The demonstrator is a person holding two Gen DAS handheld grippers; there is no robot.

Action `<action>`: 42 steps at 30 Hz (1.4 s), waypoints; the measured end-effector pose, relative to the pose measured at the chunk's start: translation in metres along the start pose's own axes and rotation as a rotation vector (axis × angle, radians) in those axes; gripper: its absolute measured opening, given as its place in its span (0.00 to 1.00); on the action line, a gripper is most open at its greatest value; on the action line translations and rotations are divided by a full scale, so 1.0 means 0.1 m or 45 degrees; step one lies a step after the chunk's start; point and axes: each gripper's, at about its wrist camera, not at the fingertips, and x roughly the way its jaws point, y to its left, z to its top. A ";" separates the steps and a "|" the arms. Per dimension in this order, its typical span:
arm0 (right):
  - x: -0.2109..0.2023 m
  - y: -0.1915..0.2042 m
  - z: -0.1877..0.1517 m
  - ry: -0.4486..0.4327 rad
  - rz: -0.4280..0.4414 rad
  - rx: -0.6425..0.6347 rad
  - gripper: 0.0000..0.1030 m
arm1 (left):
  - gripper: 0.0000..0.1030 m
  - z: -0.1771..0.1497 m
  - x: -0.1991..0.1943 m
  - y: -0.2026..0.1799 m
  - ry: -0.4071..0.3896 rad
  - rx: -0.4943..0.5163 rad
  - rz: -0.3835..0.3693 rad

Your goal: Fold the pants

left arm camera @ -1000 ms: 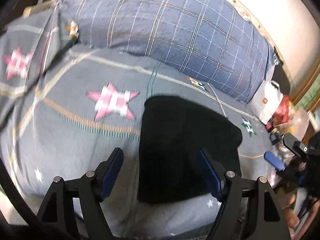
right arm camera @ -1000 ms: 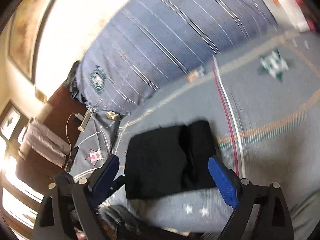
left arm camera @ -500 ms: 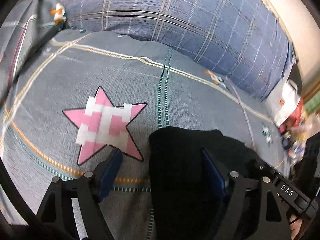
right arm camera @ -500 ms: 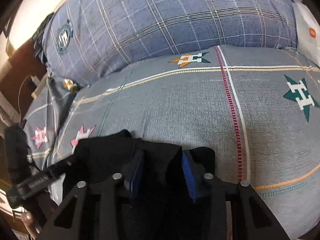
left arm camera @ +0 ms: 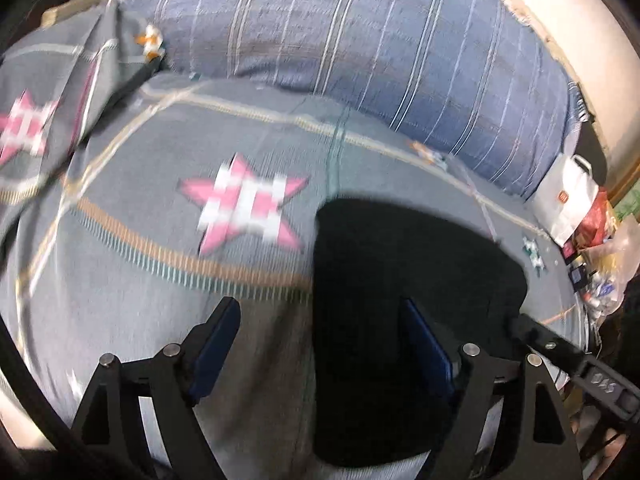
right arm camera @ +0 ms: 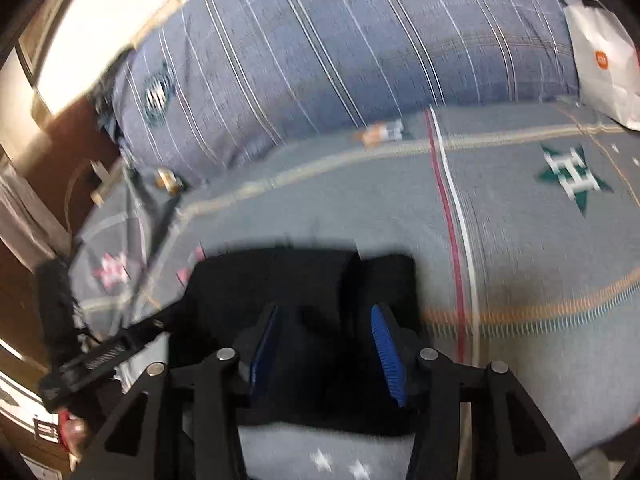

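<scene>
The black pants (left arm camera: 404, 264) lie folded into a compact rectangle on the grey star-print bedsheet (left arm camera: 160, 184). My left gripper (left arm camera: 324, 344) is open and hovers above the sheet; its right finger is over the pants' left part, its left finger over bare sheet. In the right wrist view the pants (right arm camera: 288, 280) sit just ahead of my right gripper (right arm camera: 326, 340), which is half open with its blue pads over the black cloth, gripping nothing. The right gripper's body also shows in the left wrist view (left arm camera: 568, 356).
A large blue plaid pillow (left arm camera: 360, 40) lies across the back of the bed. A white paper bag (right arm camera: 600, 56) and assorted clutter (left arm camera: 600, 248) sit at the right end. A wooden headboard (right arm camera: 60, 152) with a cable is at the left.
Both grippers have lifted and drawn back from the pants. The right gripper, nearly shut on the cloth half a second ago, has opened wider. The folded pants stay on the sheet.
</scene>
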 end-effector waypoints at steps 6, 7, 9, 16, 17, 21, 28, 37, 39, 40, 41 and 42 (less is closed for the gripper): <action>0.01 0.12 0.00 0.028 -0.076 -0.024 0.49 | 0.82 -0.06 -0.06 0.12 0.026 -0.079 -0.039; -0.09 0.14 -0.01 0.000 -0.040 -0.017 0.49 | 0.82 -0.09 -0.13 0.12 -0.001 -0.073 -0.039; -0.31 0.17 -0.06 -0.066 0.024 -0.017 0.50 | 0.82 -0.26 -0.23 0.14 -0.032 -0.040 0.004; -0.13 0.05 -0.24 0.040 0.005 0.053 0.58 | 0.82 -0.46 -0.18 0.12 0.041 -0.031 0.010; -0.09 0.04 -0.26 0.049 -0.003 0.048 0.58 | 0.82 -0.45 -0.17 0.13 0.044 -0.034 0.011; -0.08 0.13 -0.33 0.042 -0.068 -0.051 0.58 | 0.83 -0.44 -0.13 0.13 0.053 -0.042 0.015; -0.06 0.13 -0.35 0.037 -0.078 -0.068 0.59 | 0.85 -0.46 -0.15 0.11 0.044 -0.027 0.041; -0.07 0.08 -0.33 0.049 -0.014 -0.022 0.63 | 0.86 -0.45 -0.14 0.09 0.035 -0.011 0.056; -0.07 0.08 -0.33 0.051 -0.009 -0.016 0.64 | 0.86 -0.45 -0.14 0.09 0.035 -0.009 0.057; -0.07 0.08 -0.33 0.052 -0.005 -0.014 0.65 | 0.86 -0.45 -0.14 0.09 0.035 -0.010 0.057; -0.07 0.08 -0.33 0.052 0.000 -0.011 0.66 | 0.86 -0.45 -0.14 0.09 0.035 -0.009 0.057; -0.07 0.07 -0.32 0.052 0.009 -0.002 0.67 | 0.86 -0.45 -0.14 0.09 0.035 -0.010 0.057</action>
